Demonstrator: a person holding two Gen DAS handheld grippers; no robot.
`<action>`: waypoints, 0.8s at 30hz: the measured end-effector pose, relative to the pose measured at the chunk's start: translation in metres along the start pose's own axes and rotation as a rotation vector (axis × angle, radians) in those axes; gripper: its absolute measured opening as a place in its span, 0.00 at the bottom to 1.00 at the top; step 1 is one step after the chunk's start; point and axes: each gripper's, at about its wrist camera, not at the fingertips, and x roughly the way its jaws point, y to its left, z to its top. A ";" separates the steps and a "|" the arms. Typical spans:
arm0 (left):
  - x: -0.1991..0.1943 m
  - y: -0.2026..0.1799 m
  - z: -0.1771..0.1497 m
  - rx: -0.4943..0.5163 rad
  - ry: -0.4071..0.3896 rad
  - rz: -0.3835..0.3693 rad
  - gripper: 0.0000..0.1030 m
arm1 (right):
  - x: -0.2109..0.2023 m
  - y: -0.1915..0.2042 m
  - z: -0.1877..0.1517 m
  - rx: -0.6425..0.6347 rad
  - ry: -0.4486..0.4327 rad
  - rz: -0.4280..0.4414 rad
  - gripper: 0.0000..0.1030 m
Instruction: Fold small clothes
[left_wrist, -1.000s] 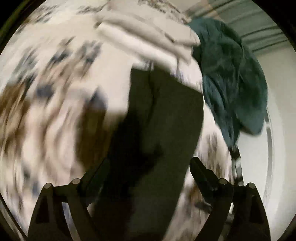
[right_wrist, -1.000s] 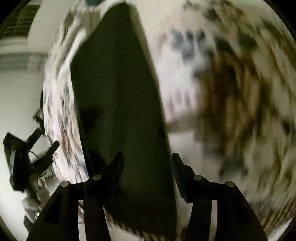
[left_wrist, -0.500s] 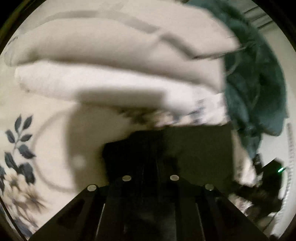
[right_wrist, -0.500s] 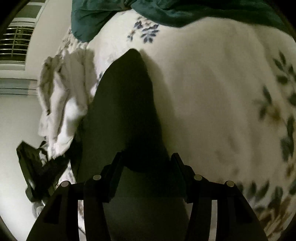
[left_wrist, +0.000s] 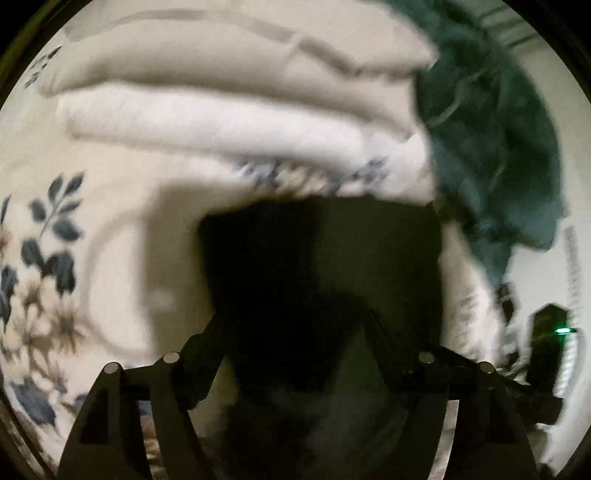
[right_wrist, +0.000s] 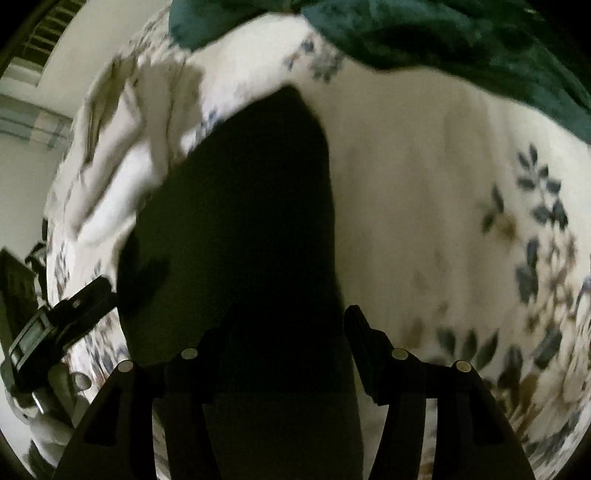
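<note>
Both wrist cameras look steeply down, close over the same dark garment (left_wrist: 321, 266).

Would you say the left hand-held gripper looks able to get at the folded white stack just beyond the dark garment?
Probably yes: the folded white stack lies just ahead, uncovered, though the dark garment lies between the left hand-held gripper's open jaws.

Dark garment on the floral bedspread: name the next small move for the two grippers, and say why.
Probably lift both ends and fold it in half. The dark garment lies flat on the floral bedspread, running between the fingers of the left gripper, whose jaws have just been opening, and the right gripper. The folded pale stack sits beyond.
</note>
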 end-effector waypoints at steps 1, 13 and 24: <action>0.005 0.006 -0.003 0.011 0.004 0.040 0.73 | 0.008 -0.002 -0.006 -0.001 0.020 -0.030 0.57; -0.047 -0.005 -0.075 0.029 -0.015 -0.014 0.85 | -0.010 0.005 -0.062 -0.055 0.010 -0.104 0.79; 0.050 -0.016 -0.099 0.134 0.156 0.130 1.00 | 0.033 -0.008 -0.121 -0.078 0.097 -0.201 0.79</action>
